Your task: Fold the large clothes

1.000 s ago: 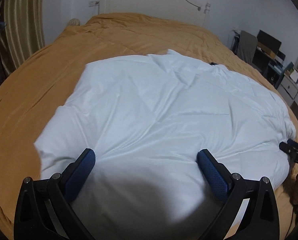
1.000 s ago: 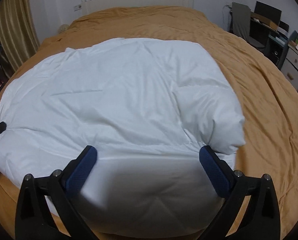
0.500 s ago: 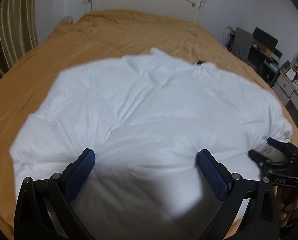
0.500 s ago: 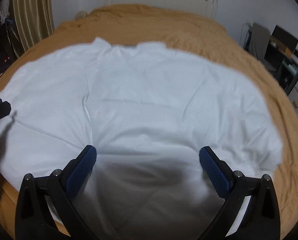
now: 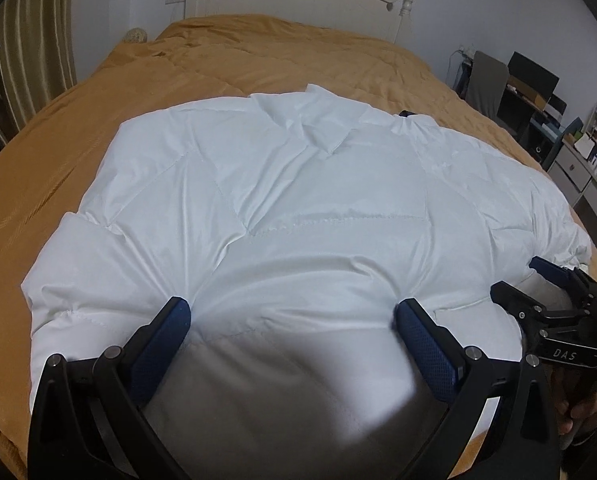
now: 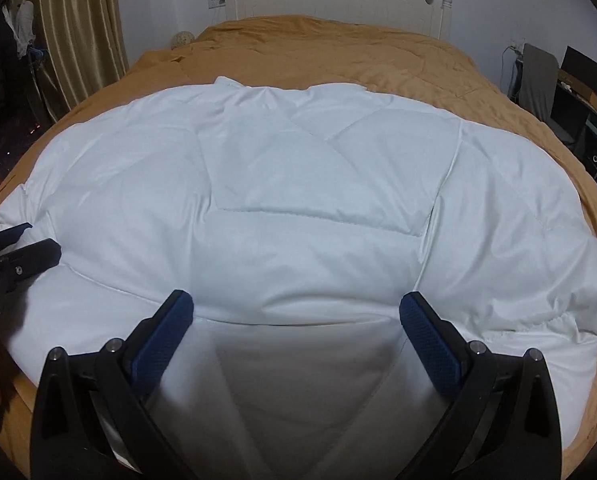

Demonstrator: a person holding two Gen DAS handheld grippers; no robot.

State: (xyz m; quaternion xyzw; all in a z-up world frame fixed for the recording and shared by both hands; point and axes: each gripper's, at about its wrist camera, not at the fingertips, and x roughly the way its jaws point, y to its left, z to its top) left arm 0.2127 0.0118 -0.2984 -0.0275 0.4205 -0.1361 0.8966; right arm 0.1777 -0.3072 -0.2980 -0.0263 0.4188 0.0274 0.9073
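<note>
- The white padded garment [image 5: 298, 208] lies spread flat on the orange bed cover [image 5: 258, 60], collar at the far side.
- The left gripper [image 5: 294, 316] and the right gripper [image 6: 296, 312] stand wide open over the near hem, holding nothing.
- I judge that the step is spreading out; next they must close on the hem.

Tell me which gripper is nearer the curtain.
Left. The left gripper sits at the white jacket's end on the curtain side; the right gripper is at the opposite end, toward the grey chair.
</note>
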